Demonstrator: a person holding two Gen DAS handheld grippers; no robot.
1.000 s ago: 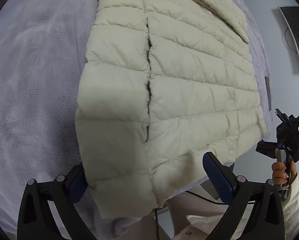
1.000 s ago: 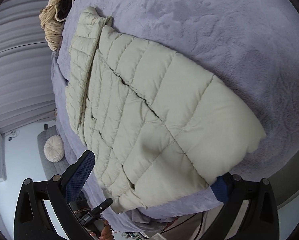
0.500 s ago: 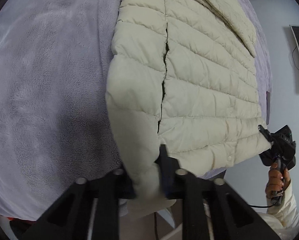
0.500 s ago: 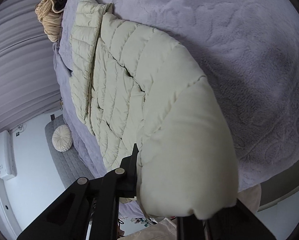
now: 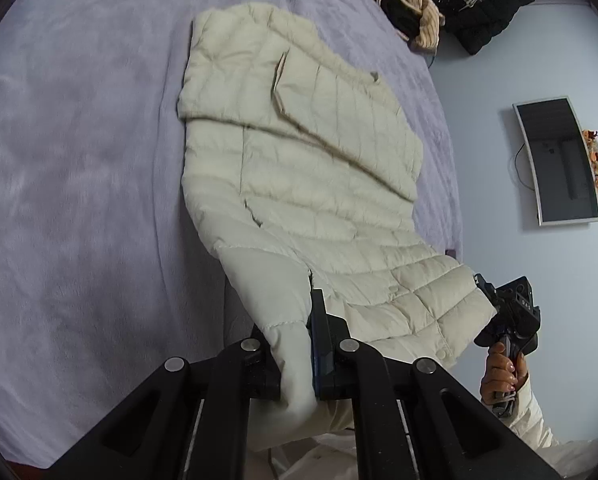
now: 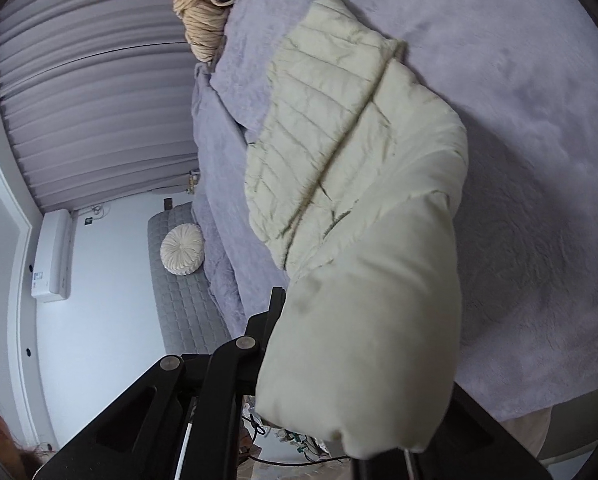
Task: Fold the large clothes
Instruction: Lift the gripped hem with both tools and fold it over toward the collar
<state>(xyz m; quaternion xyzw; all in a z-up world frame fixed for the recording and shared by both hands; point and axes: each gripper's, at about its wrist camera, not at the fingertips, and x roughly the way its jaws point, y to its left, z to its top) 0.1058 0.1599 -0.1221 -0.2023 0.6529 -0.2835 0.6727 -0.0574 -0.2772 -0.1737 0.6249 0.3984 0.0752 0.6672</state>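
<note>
Both grippers, L point(image 5: 295, 344) & R point(image 6: 339, 360), clamped tight, angled down; jaws just closed.

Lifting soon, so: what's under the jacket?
Around the jacket, only the lavender blanket shows beneath it. Anything beneath its spread middle is covered.

Soft even daylight, fisheye-warped edges, slight motion blur

The cream quilted puffer jacket point(image 5: 319, 184) lay lengthwise on the lavender fleece blanket point(image 5: 79, 160), with one sleeve folded across its body. Its near hem was lifted off the blanket at both corners, the padding bunched, and its far end rested flat.
</note>
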